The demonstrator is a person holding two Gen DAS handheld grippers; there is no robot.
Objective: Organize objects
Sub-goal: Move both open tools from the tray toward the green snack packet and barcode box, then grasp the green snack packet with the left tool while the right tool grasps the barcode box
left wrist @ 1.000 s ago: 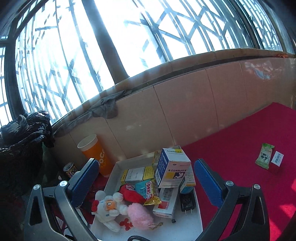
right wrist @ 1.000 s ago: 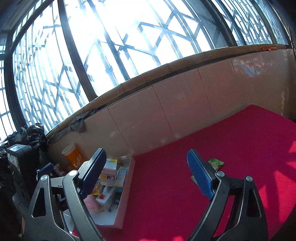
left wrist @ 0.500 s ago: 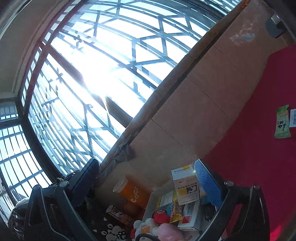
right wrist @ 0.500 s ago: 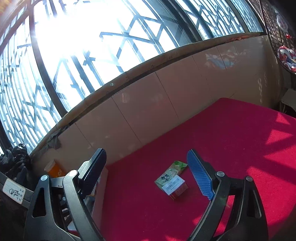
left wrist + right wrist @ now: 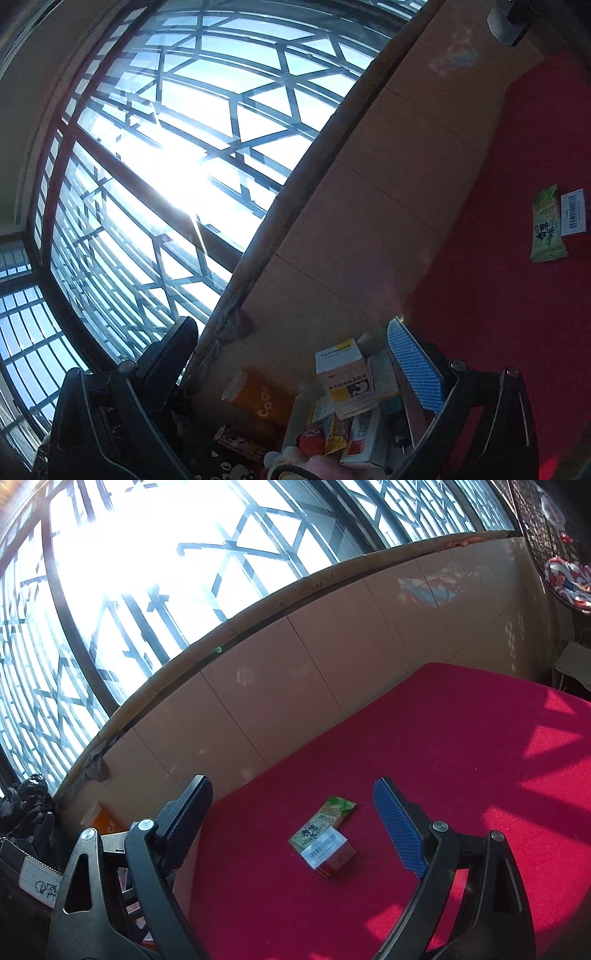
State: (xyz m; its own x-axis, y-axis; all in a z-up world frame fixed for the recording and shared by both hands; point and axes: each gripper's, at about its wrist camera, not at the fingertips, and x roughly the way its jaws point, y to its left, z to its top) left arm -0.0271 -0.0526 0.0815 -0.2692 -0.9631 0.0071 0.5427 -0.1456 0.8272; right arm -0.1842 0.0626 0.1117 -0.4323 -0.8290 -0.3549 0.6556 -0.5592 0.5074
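Observation:
A green snack packet (image 5: 325, 821) and a small red box with a white barcode label (image 5: 328, 851) lie together on the red cloth (image 5: 461, 775). My right gripper (image 5: 291, 827) is open and empty, raised above them, and they show between its fingers. Both also show in the left wrist view, the packet (image 5: 548, 229) and the box (image 5: 573, 211) at the far right. My left gripper (image 5: 291, 362) is open and empty, tilted, above a white tray (image 5: 293, 417) full of medicine boxes (image 5: 345, 380), snack packs and plush toys.
An orange paper cup (image 5: 258, 398) and a can (image 5: 240, 441) stand left of the tray by the tiled wall (image 5: 295, 679). Black bags (image 5: 26, 805) sit at the far left. Barred windows rise above the wall.
My left gripper has lifted and rolled away from the tray, so the view now tilts up at the window. My right gripper has swung right, bringing the packet and box between its fingers.

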